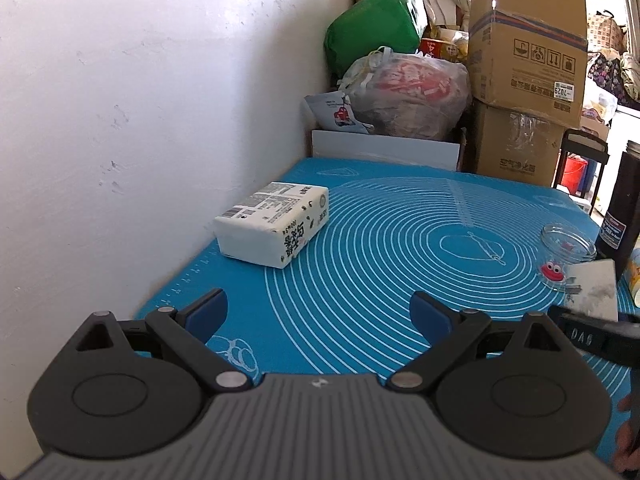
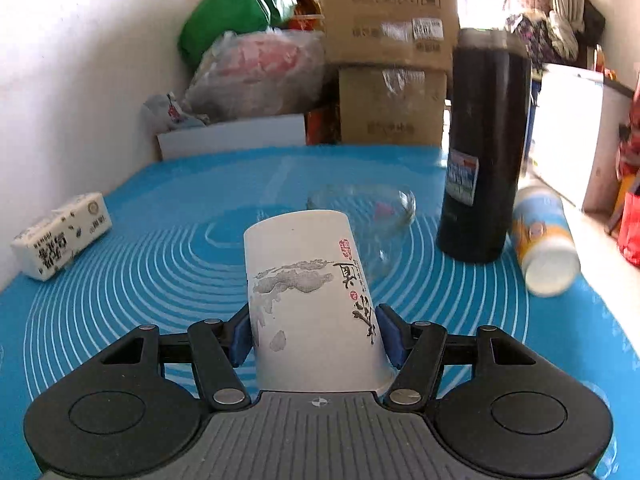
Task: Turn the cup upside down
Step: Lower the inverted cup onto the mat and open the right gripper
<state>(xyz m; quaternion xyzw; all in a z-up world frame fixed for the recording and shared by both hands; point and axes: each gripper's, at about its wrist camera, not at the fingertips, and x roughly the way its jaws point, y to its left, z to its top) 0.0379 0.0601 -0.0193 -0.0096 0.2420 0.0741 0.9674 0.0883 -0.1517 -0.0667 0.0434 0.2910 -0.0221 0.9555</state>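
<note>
A white paper cup (image 2: 308,292) with grey ink art and black characters sits between my right gripper's (image 2: 316,332) blue pads. The jaws press both its sides. Its closed base points away from me and up, its wide rim toward the gripper body, so it is upside down or nearly so, over the blue mat (image 2: 160,240). In the left wrist view the cup (image 1: 592,288) shows at the far right edge, held by the other gripper. My left gripper (image 1: 320,314) is open and empty, low over the mat's near left part.
A white tissue pack (image 1: 272,224) lies by the wall, also in the right wrist view (image 2: 60,236). A glass bowl (image 2: 364,208), a tall black flask (image 2: 484,148) and a fallen paper cup (image 2: 544,240) are ahead right. Boxes (image 2: 388,40) and bags (image 2: 256,68) stand behind the table.
</note>
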